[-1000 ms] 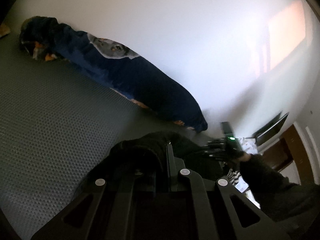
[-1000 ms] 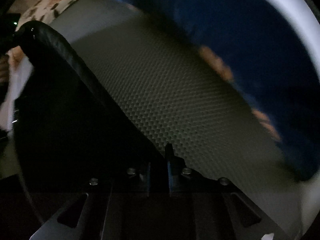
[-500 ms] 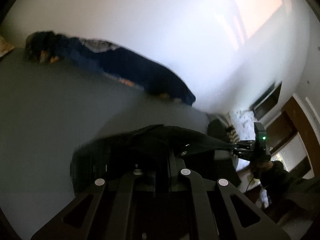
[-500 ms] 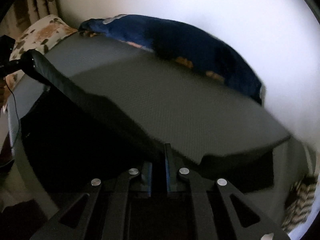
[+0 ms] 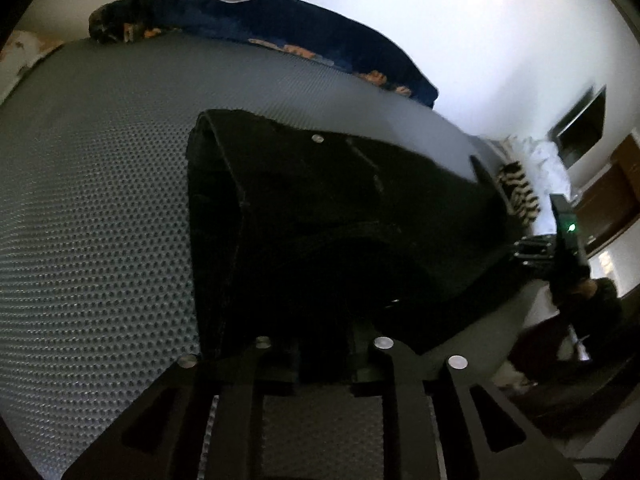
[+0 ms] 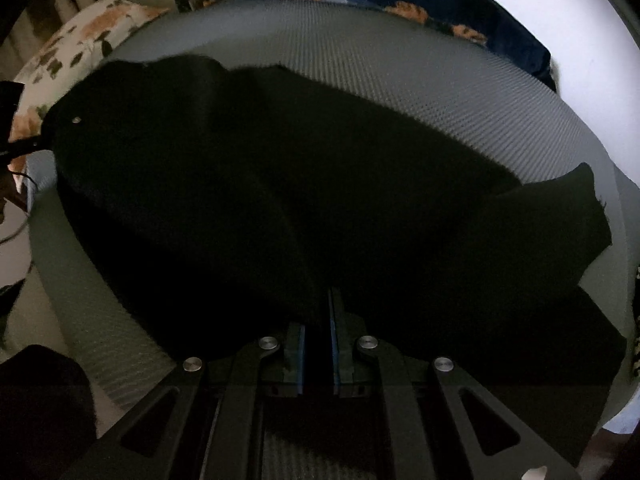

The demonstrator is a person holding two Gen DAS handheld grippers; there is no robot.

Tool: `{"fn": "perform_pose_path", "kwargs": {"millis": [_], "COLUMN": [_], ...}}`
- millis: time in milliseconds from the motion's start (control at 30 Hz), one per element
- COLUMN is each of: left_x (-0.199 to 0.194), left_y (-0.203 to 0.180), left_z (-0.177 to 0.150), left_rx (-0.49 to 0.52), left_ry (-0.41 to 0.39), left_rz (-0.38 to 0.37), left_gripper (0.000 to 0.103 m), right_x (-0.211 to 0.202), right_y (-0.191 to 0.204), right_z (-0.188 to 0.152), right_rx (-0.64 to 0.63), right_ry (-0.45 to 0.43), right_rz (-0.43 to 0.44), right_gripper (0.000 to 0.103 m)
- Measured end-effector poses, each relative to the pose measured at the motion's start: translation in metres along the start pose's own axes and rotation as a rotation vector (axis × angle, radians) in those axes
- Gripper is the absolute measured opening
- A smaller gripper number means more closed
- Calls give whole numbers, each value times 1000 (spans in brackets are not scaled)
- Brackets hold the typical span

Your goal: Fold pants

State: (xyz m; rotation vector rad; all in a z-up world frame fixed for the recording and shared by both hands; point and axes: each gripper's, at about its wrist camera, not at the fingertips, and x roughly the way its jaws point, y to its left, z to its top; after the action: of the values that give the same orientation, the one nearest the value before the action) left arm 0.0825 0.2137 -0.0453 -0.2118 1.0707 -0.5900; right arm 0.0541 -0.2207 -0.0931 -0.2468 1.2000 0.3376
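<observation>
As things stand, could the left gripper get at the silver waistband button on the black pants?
Probably yes: the button lies exposed on the pants, straight ahead of the left gripper, whose jaws are opening around fabric; nothing covers it.

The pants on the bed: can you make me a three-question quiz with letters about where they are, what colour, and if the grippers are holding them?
1. Where do the pants lie?
A on the grey mat
B on the floor
C on a chair

2. What colour are they?
A red
B black
C white

3. What is the right gripper doing?
A wide open
B holding a pillow
C shut on the pants

A: they spread over the dotted mat.
B: the cloth is black.
C: cloth is pinched between its blue pads.
</observation>
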Motion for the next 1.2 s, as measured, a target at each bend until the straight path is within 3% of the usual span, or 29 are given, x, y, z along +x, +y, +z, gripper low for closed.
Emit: {"fn": "perform_pose_path", "kwargs": {"millis": [67,233,400,533,800,900,933,967,1067,1200], "left_x": [0,-12,-45,-59,-19,-12,-11,-11,-12,-18], "left_y": [0,8,16,16,16,20,19,16,9,3], "left_z": [0,-3,-18,-27,-24,-21,-19,-16,-5,15], "left_rx": [-3,-64,-220,-395,-610,-656,-651,-628,-572,-466], "left_ry": [10,25,-21,-59,-23,-42,-44,-50,-42,-36], "left_rz": [49,123,86,-15,-24,-40,-46,-24,20,61], "left_gripper": [39,66,66,66,62,48,33,26,20,20], "right_x": [0,-1,0,-1,-2,-2,-2,-2,-3,-13], "right_y": [0,0,1,-1,-4,-4,-4,-4,-5,1], "right_z": [2,4,4,4,4,2,2,2,2,-1], "right_rx": [5,32,35,36,43,49,49,49,63,67], "right_ry": [-3,-15,-28,-32,-45,-52,-52,-52,-56,-62], "right_rz": [0,11,19,32,50,56,57,57,58,46], "right_gripper": [7,9,10,11,11,11,11,11,10,9]}}
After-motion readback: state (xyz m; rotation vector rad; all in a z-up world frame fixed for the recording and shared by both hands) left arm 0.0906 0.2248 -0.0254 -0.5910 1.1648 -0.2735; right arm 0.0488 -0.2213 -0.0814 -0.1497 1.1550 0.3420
